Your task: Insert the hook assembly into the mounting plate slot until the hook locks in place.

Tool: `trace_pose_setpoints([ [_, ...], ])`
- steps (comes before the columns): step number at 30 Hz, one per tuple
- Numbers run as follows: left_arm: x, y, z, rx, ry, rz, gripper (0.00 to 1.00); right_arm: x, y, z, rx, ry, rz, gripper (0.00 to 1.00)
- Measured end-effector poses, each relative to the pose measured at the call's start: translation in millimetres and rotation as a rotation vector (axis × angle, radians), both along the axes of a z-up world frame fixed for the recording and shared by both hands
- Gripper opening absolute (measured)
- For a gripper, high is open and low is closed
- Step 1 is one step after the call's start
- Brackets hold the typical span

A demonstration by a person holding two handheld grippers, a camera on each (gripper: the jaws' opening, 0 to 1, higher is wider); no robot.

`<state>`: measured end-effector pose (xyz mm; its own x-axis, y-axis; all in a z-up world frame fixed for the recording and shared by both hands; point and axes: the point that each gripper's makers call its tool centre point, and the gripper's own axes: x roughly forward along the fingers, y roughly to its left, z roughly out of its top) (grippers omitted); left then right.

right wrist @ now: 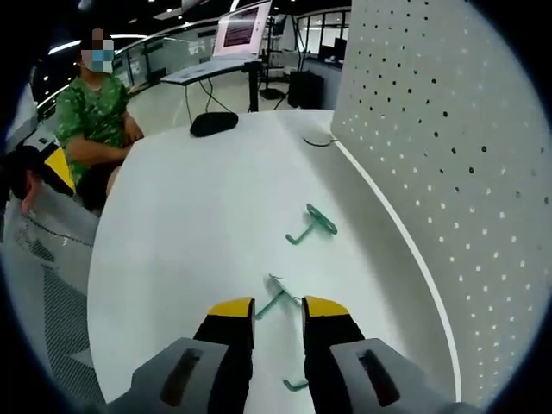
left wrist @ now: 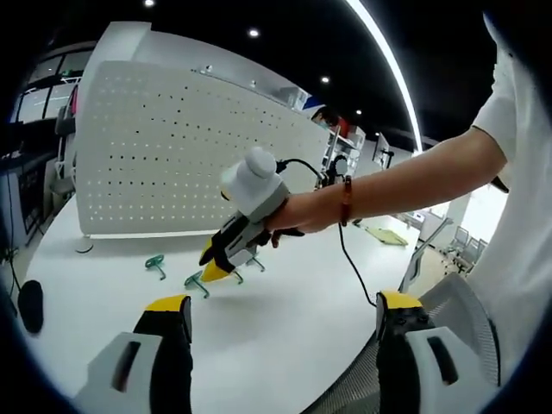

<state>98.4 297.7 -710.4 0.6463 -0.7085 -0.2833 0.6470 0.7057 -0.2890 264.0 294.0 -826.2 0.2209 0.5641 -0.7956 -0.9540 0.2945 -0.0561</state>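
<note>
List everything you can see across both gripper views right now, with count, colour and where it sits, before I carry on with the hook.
Pegboard panel: one, white with rows of small holes, standing upright along the far edge of the table.
Table: one, white, round-edged.
Hooks: three, green, lying on the table near the panel; one sits between the right gripper's jaws, one closer to the camera.
Black object: one, lying flat at the far end of the table.
Monitor: one, on a desk beyond the table.
Seated person: one, green patterned top, beside the table.
Right gripper: yellow-tipped, jaws open around the hook.
Left gripper: yellow-tipped, jaws wide apart, above the table.
</note>
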Motion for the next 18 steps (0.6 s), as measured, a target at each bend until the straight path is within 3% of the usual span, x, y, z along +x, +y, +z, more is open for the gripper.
trace_pose_setpoints([
  [18,3.4,4.8,-0.5,0.000,0.009,0.011,0.89,4.9,6.8,-15.6,-0.038,0.009,0.007,0.18],
])
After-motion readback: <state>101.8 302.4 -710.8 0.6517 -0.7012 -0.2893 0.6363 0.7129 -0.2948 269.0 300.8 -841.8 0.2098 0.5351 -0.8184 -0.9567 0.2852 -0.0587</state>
